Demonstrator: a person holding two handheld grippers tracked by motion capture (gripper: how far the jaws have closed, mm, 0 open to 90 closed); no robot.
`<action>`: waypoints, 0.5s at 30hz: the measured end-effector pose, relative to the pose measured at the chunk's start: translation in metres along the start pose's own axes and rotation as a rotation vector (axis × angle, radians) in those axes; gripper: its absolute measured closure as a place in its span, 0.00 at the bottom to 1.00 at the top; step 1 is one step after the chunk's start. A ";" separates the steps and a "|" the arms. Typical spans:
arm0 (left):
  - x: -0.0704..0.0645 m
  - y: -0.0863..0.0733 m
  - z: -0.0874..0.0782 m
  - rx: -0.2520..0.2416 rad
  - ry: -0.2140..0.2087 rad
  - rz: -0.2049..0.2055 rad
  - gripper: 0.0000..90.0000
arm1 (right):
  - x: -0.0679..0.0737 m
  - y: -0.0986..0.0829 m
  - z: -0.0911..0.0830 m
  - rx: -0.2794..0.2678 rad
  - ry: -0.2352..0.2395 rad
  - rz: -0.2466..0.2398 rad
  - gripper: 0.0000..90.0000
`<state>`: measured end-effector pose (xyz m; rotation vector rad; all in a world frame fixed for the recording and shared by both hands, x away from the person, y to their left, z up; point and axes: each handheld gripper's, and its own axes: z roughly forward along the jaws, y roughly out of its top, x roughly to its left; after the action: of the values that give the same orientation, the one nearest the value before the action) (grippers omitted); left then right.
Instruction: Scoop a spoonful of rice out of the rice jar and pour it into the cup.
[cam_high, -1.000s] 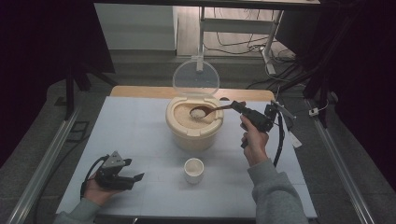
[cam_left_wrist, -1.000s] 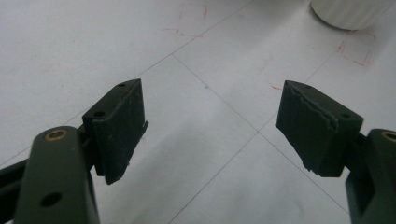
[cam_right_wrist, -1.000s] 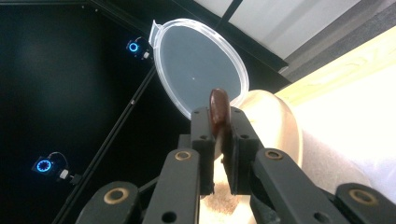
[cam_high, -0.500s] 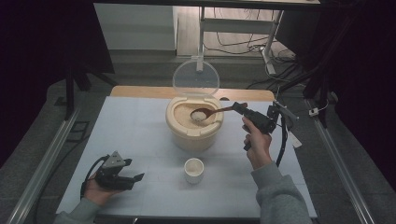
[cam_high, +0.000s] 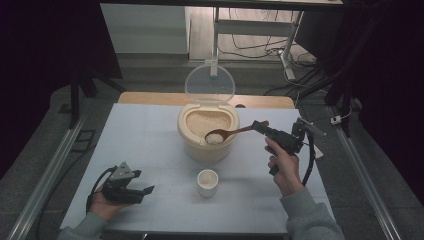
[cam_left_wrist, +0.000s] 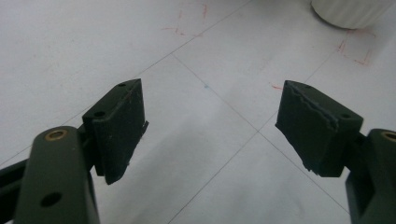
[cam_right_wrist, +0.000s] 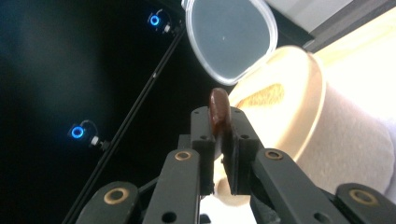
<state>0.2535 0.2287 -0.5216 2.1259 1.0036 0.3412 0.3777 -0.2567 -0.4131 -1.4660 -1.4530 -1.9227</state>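
- The right gripper (cam_high: 260, 127), jaws clamped on a wooden spoon (cam_high: 231, 133), holds rice over the open rice container (cam_high: 205, 142).
- Tilting the spoon could spill rice short of the small cup (cam_high: 207, 182).
- The left gripper (cam_high: 131, 190) rests on the table (cam_high: 140, 135), jaws apart, empty.

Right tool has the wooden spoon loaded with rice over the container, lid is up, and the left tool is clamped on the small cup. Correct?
Not quite. The left tool is open and holds nothing, apart from the small cup, as the high view shows. The rest stands: right tool grips the wooden spoon with rice over the container, lid up.
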 end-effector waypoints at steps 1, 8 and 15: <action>0.000 0.000 0.000 0.000 0.000 0.000 0.26 | 0.000 0.000 0.000 0.000 0.000 0.000 0.92; 0.000 0.000 0.000 0.003 0.002 0.000 0.26 | 0.001 -0.015 -0.007 0.070 0.010 -0.011 0.92; 0.000 0.000 0.001 0.004 0.002 0.000 0.26 | -0.004 -0.029 -0.006 0.122 0.013 0.000 0.92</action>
<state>0.2538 0.2284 -0.5220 2.1300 1.0055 0.3412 0.3554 -0.2504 -0.4316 -1.3963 -1.5356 -1.8064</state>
